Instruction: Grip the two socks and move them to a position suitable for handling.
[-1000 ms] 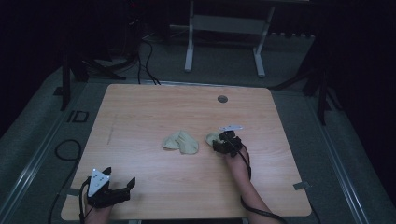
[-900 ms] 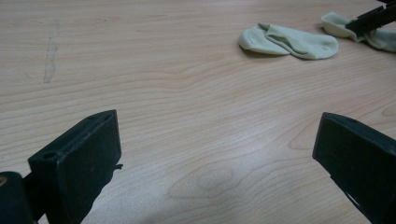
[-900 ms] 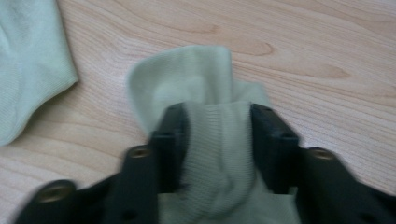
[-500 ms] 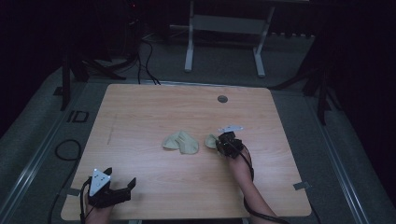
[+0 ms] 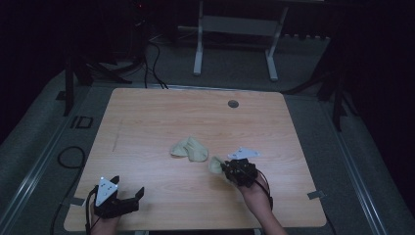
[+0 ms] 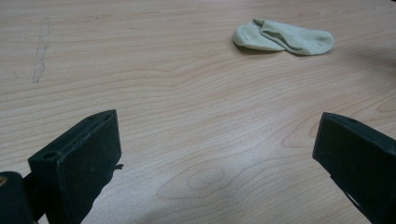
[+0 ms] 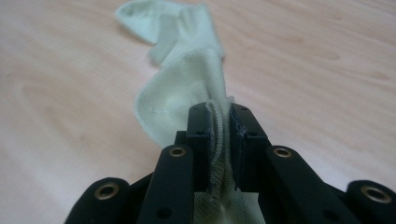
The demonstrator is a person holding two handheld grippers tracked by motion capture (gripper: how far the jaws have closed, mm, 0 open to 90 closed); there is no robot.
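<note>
A pale green sock (image 5: 190, 148) lies crumpled near the middle of the wooden table (image 5: 147, 117); it also appears in the left gripper view as the sock (image 6: 285, 38) far ahead. My right gripper (image 5: 224, 168) has just been closing and is now shut on a second pale green sock (image 5: 214, 164). In the right gripper view the gripper (image 7: 218, 114) pinches that sock's cuff (image 7: 187, 88), and the fabric drapes forward toward the table. The left gripper (image 5: 131, 198) rests open at the table's near left corner, its jaws (image 6: 210, 154) wide apart with nothing between them.
A round grommet hole (image 5: 233, 104) sits near the table's far edge. Cables (image 5: 68, 156) trail on the floor to the left. A white metal stand (image 5: 235, 44) is behind the table.
The right gripper closed on the second sock, then drew back toward the near edge and rose a little, pulling the sock away from the other one. The left gripper stayed still.
</note>
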